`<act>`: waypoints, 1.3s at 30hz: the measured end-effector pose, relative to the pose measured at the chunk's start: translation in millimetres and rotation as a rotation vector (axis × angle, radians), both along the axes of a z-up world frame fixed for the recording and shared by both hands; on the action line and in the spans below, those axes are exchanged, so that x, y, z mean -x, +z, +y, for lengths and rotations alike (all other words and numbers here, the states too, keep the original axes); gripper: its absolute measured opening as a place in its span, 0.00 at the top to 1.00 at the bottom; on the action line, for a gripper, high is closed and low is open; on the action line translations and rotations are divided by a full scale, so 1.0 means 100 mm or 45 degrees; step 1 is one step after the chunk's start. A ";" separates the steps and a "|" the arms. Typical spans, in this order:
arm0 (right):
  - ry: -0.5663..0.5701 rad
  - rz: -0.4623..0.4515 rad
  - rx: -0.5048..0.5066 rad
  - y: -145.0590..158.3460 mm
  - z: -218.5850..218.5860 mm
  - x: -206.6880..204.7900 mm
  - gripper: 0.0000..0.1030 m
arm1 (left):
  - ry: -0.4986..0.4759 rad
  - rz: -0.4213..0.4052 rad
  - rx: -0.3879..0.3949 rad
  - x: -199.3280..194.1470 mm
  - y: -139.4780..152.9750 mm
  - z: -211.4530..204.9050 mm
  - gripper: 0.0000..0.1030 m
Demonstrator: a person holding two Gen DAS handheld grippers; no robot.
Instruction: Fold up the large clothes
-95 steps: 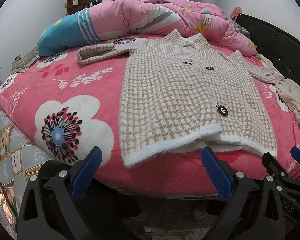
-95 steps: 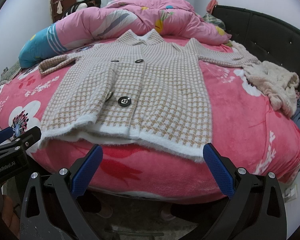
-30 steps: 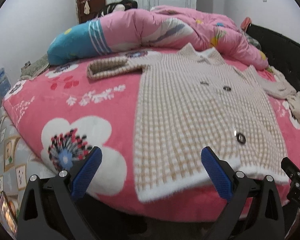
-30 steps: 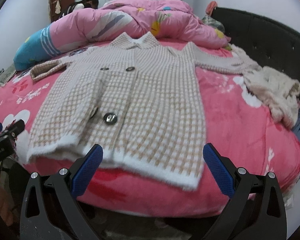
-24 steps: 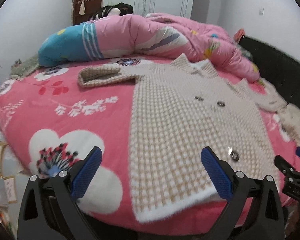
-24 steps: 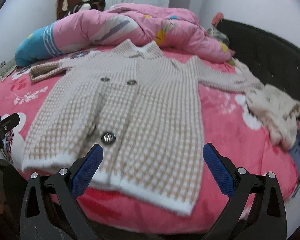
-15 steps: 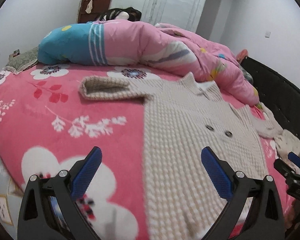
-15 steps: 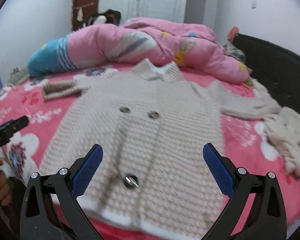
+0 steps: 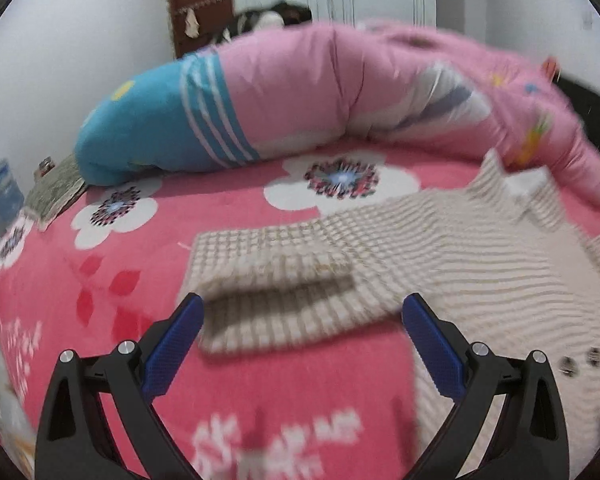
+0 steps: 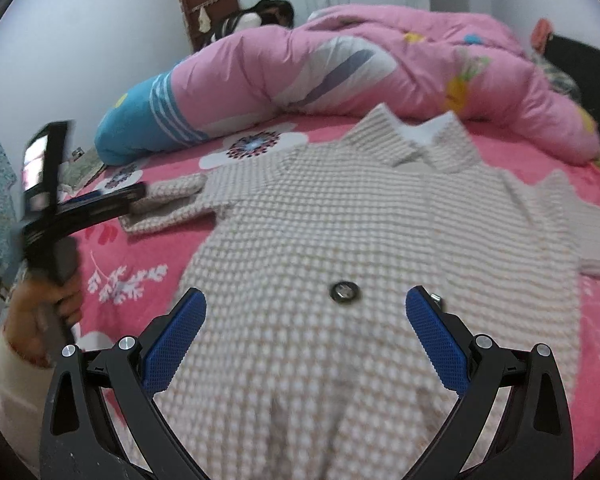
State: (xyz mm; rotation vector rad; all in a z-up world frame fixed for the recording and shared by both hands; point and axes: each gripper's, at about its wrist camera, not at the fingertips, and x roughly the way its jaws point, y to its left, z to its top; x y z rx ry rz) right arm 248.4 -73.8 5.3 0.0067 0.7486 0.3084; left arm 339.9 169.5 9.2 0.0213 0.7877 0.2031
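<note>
A beige-and-white checked cardigan (image 10: 360, 220) lies flat and buttoned on the pink flowered bed cover (image 9: 112, 292), collar toward the duvet. Its left sleeve (image 9: 276, 280) is folded back on itself, and the cuff lies just ahead of my left gripper (image 9: 302, 320), whose blue pads stand wide open and empty. My right gripper (image 10: 306, 308) hovers open over the cardigan's front, with a dark button (image 10: 344, 292) just beyond its tips. In the right wrist view a hand (image 10: 48, 300) holds the left gripper (image 10: 100, 200), its tips beside the sleeve (image 10: 168, 204). Both views are motion-blurred.
A rolled pink and blue duvet (image 10: 340, 68) lies along the far side of the bed. A black headboard (image 10: 580, 64) stands at the right. A small patterned cloth (image 9: 56, 192) lies at the bed's left edge, and a brown door (image 9: 200, 12) is behind.
Both grippers have moved from the bed's near edge, past the cardigan's hem, forward over the bed. The left one now faces the folded left sleeve; the right one is over the buttons.
</note>
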 end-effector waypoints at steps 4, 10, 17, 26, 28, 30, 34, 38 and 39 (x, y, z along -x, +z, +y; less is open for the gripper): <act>0.036 0.047 -0.017 -0.14 0.06 -0.15 0.07 | 0.017 0.194 -0.037 -0.48 -0.37 0.06 0.10; 0.023 0.075 -0.023 -0.25 -0.05 -0.14 0.07 | 0.125 0.224 -0.097 -0.61 -0.47 0.29 0.56; -0.073 0.034 -0.084 -0.14 -0.55 0.16 0.07 | 0.136 0.135 -0.001 -0.69 0.04 0.26 0.84; -0.247 -0.017 -0.151 -0.08 -1.30 0.81 0.07 | -0.410 -0.116 0.153 -0.53 1.15 -1.70 0.84; -0.283 -0.016 -0.157 -0.12 -1.44 0.94 0.07 | -0.515 -0.091 0.153 -0.53 1.08 -2.23 0.84; -0.318 -0.004 -0.155 -0.18 -1.57 1.02 0.07 | -0.578 -0.031 0.166 -0.56 0.87 -2.58 0.83; -0.363 0.073 -0.157 -0.38 -1.80 1.14 0.07 | -0.633 0.277 0.172 -0.66 0.03 -3.04 0.75; -0.369 0.134 -0.175 -0.50 -1.97 1.28 0.07 | -0.621 0.456 0.204 -0.51 -0.35 -2.95 0.54; -0.370 0.136 -0.184 -0.51 -2.00 1.30 0.07 | -0.639 0.435 0.248 -0.41 -0.27 -2.85 0.42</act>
